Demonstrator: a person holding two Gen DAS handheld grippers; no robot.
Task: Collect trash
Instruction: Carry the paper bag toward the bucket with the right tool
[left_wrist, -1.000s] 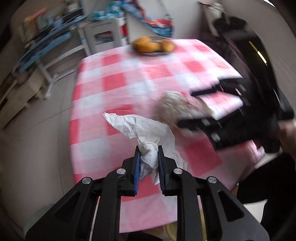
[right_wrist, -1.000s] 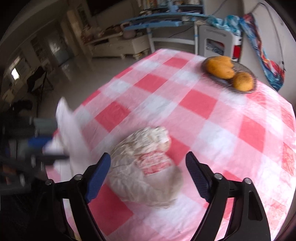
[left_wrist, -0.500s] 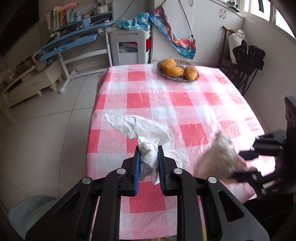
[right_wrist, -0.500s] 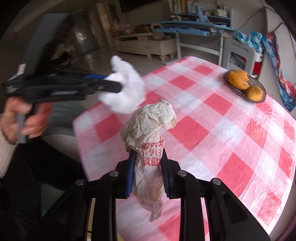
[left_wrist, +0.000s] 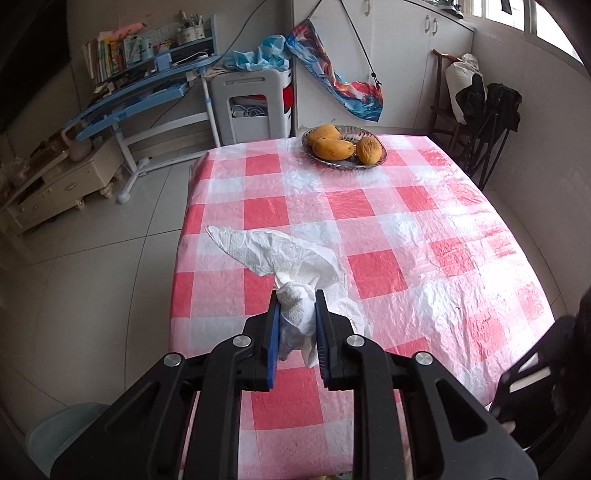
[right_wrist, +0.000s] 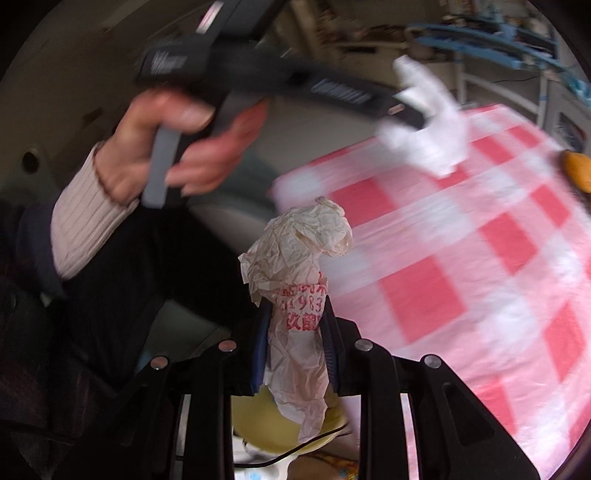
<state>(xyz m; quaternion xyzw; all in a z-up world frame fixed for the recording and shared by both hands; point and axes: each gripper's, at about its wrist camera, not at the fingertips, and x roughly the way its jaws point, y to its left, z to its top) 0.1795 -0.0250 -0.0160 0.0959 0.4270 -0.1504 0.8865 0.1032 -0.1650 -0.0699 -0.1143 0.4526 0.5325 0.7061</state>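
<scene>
Left claw (left_wrist: 295, 306) pinches a tissue (left_wrist: 291, 266); right claw (right_wrist: 295, 314) clamps a wrapper (right_wrist: 299, 266). Keep both squeezed (paper slips easily) until over the bin.

left gripper (left_wrist: 295, 308) is held out level, jaws pinched nearly together w/ a wad of white tissue (left_wrist: 295, 317) clamped between the blue pads (left_wrist: 274, 332). left hand (right_wrist: 177, 147) wraps its handle from below, fingers curled, striped white cuff at the wrist, dark sleeve behind. right gripper (right_wrist: 295, 325) sits lower, close to the body, jaws squeezed on a crumpled printed wrapper (right_wrist: 299, 295) that sticks up past the tips. right gripper's black edge just shows in the left wrist view, blurred.
</scene>
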